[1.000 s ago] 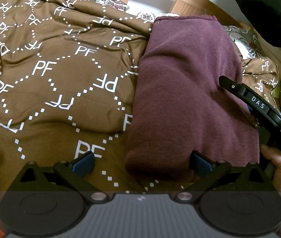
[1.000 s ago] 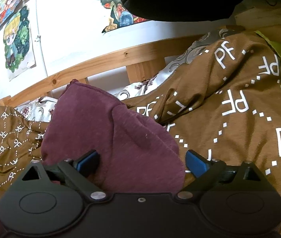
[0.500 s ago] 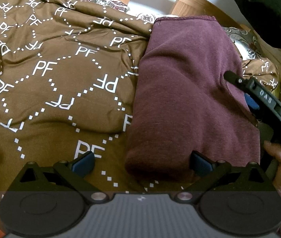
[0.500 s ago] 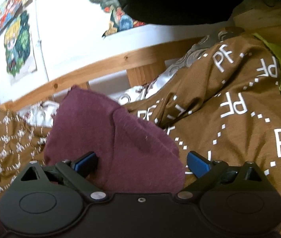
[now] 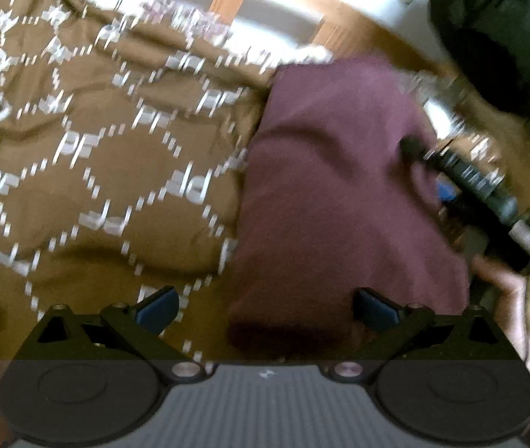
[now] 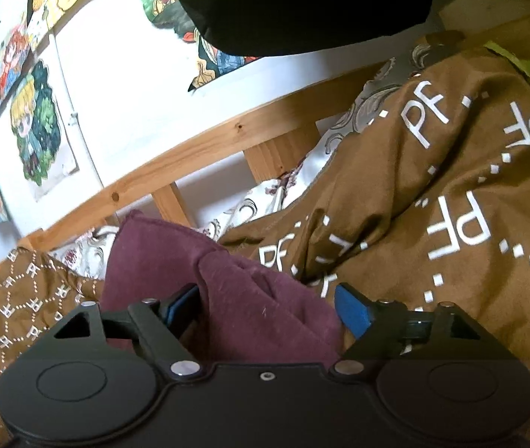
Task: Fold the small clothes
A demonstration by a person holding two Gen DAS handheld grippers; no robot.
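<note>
Many white "PF" letters on brown bedcover; maroon garment unlabelled.

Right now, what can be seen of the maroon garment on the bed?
The maroon garment looks like soft knit, folded into a long thick bundle lying on the brown patterned bedspread. Its near end sits between the open left hand-held gripper. The right hand-held gripper is closing around a raised fold at its side edge.

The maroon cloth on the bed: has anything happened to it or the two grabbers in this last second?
The right gripper is closing its jaws around a raised fold of the maroon cloth, narrower than a second ago. The left gripper stays wide open at the cloth's near edge. The cloth lies folded on the brown bedspread as before.
</note>
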